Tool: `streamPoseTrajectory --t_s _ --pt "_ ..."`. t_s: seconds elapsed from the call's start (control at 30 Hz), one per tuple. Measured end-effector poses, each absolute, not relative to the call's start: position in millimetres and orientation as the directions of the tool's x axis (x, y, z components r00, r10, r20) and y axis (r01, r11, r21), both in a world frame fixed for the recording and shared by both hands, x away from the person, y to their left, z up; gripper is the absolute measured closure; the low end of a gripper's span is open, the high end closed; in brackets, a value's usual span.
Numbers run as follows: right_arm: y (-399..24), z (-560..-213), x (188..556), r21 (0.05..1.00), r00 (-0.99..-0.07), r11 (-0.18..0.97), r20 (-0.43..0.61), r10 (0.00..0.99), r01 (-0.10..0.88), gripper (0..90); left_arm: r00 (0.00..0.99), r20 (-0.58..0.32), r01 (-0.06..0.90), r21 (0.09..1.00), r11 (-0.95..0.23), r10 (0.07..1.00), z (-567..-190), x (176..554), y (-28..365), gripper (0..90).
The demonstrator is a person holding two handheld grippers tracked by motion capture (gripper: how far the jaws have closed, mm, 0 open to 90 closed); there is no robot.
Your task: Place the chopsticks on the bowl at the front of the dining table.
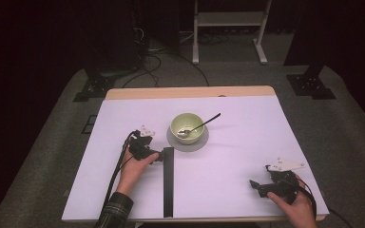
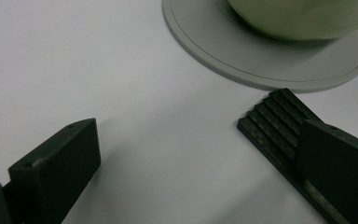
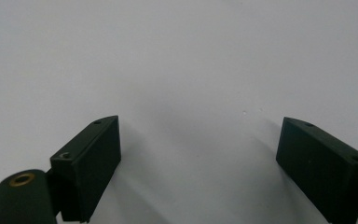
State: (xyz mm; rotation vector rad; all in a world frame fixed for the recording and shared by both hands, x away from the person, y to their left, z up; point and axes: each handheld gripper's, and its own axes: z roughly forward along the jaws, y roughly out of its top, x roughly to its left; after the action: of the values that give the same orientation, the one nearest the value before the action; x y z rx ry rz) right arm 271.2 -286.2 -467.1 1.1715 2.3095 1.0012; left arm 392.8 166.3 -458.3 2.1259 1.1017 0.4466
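- Black strip (image 1: 168, 183) lying flat on white table (image 1: 228, 166), long axis toward person, far end just short of grey saucer (image 1: 173, 142).
- Left gripper (image 1: 156, 156) at strip's far end, jaws spread wide; in left gripper view one jaw over ribbed strip end (image 2: 272, 122), other jaw off on bare table, nothing clamped.
- Right gripper (image 1: 255, 186) near right front of table, jaws wide apart, empty, well apart from strip.
- Risk: closing off-centre, likely to skid or pivot strip instead of pinching.
- Risk: pushing forward, may knock saucer and tip green bowl (image 1: 187, 127) with spoon (image 1: 200, 125) leaning out.
- Risk: thin flat strip, hard to get under; jaws may scrape table.
- No brands, labels or readable writing.
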Motion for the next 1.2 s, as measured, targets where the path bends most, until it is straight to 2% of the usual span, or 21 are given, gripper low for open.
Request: streamPoseTrajectory --t_s 0.87,1.2 --pt "-286 -467 271 0.731 -0.59 0.405 -0.003 0.807 0.549 12.1 0.547 0.037 0.594 0.687 -0.419 0.836 -458 390 178 0.0" --pt "-286 -467 271 0.731 -0.59 0.404 -0.003 0.808 0.55 12.1 0.547 0.004 0.594 0.703 -0.392 0.837 -453 385 181 0.0"
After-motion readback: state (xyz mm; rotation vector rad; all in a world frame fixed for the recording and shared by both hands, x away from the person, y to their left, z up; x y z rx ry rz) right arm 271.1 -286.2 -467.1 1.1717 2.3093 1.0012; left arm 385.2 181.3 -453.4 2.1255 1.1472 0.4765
